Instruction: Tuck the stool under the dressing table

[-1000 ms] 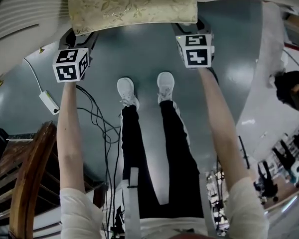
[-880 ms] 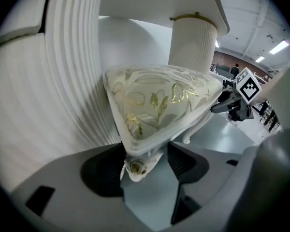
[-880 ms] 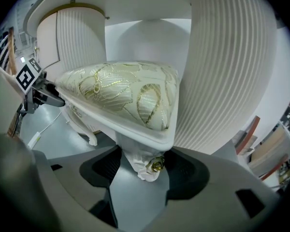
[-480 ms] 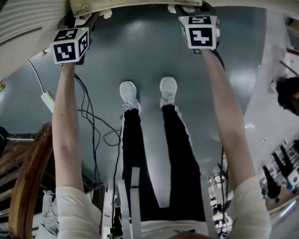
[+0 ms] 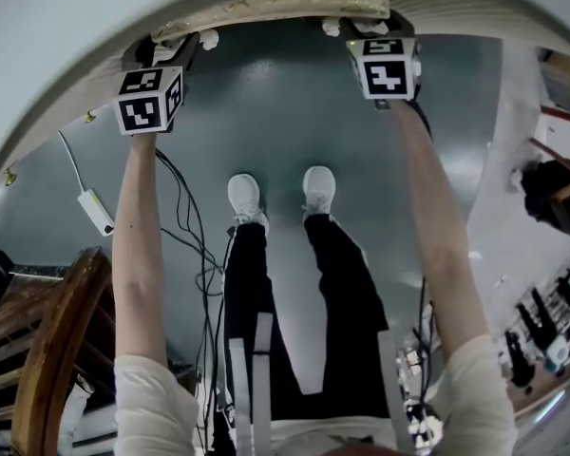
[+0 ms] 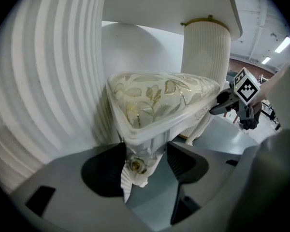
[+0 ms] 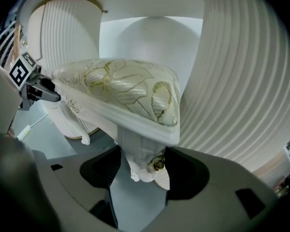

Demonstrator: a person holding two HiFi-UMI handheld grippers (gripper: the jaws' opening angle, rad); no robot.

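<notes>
The white dressing table with fluted pedestals spans the far side. The stool, cushioned in gold-leaf fabric, sits almost wholly beneath its top, only the near cushion edge showing past the tabletop. Just outside the dressing table, the left gripper is clenched on the stool's left carved leg and the right gripper on its right carved leg.

Stool: cream w/ gold leaf pattern
</notes>
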